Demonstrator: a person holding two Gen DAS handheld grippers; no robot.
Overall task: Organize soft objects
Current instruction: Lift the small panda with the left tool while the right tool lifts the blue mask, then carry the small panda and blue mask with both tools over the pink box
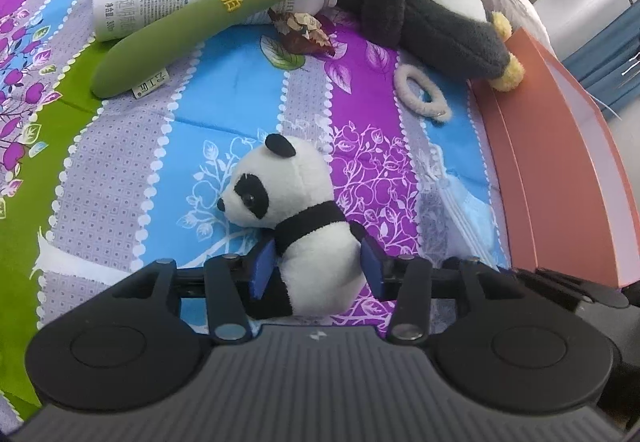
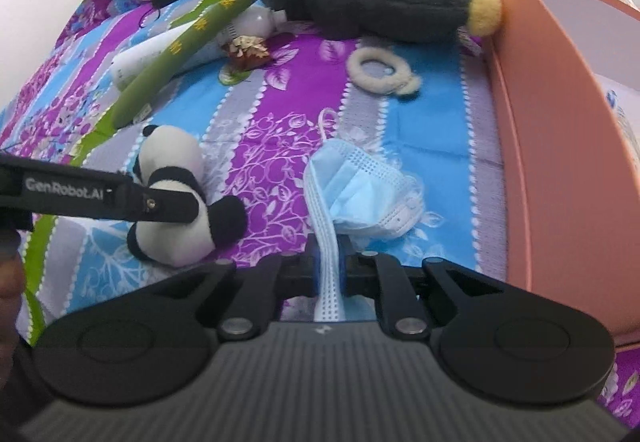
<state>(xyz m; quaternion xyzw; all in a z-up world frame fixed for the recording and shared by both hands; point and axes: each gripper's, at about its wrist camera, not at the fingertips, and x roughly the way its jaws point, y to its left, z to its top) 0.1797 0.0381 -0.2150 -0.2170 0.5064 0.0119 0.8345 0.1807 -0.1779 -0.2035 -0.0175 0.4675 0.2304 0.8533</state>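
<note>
I am clamping the left hand-held gripper (image 1: 316, 266) on the small panda (image 1: 296, 218); the right hand-held gripper (image 2: 329, 262) is pinching the face mask (image 2: 360, 194) on the bed (image 1: 224, 98).

A: We see a small panda plush (image 1: 304, 210) on the striped bed cover (image 1: 224, 110), black ear up, nose towards the left in the left wrist view, its white body between 2 blue pads.

B: We also have a pale blue face mask (image 2: 360, 194), crumpled, its white edge band running back from it.

A: Further up, we find a long green padded stick (image 1: 256, 2) with yellow characters, leaning across a big grey and white plush (image 1: 432, 14) with yellow tips.

B: And a cream fluffy hair tie (image 1: 420, 90) lies flat just beside that plush.
</note>
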